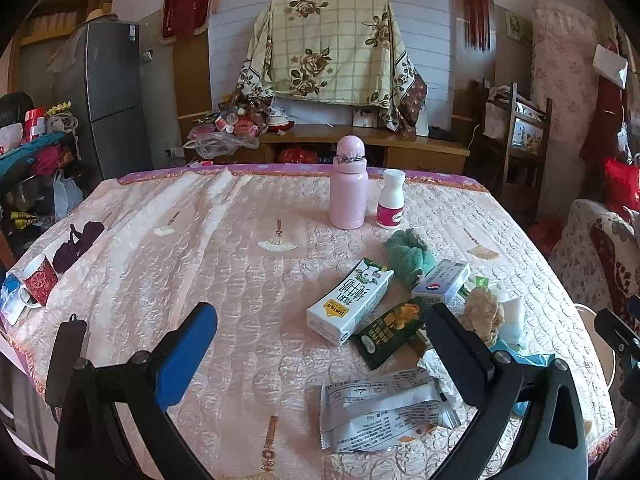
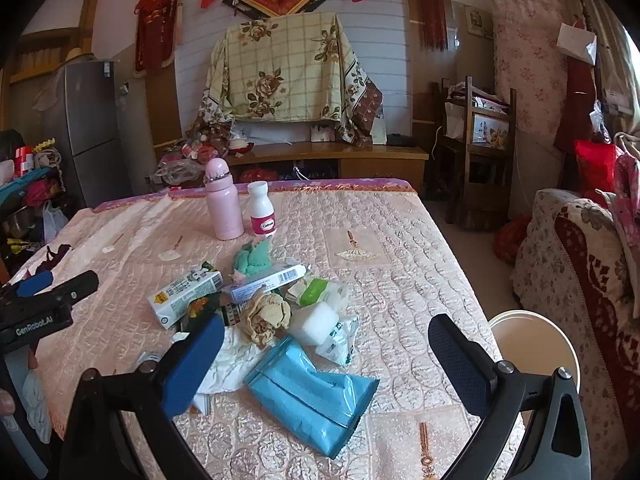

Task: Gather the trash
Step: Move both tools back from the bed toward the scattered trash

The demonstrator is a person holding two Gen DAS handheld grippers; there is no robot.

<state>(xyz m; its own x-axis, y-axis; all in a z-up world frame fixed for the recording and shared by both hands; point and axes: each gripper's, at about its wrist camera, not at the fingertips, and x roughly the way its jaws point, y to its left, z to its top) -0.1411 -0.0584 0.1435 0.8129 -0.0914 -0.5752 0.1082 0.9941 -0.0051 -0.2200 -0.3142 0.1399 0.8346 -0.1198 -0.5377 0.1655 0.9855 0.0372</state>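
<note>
Trash heap on the pink quilted table [image 1: 224,248], toward its right half: milk carton [image 1: 350,306], dark green packet [image 1: 390,332], grey wrapper [image 1: 384,412], crumpled brown paper [image 2: 264,316], white foam block [image 2: 314,322], blue tissue pack [image 2: 310,402] nearest the front edge. Pink bottle [image 1: 348,184] and white pill bottle [image 1: 391,200] stand upright just beside each other near the far edge. Left half of the cloth bare, red mug [image 1: 38,282] at its left edge. White bin [image 2: 534,344] just off the right edge. Left gripper [image 1: 320,356]: fingers spread wide, holding nothing, above the near edge. Right gripper [image 2: 326,364]: fingers spread wide, holding nothing, over the tissue pack.
</note>
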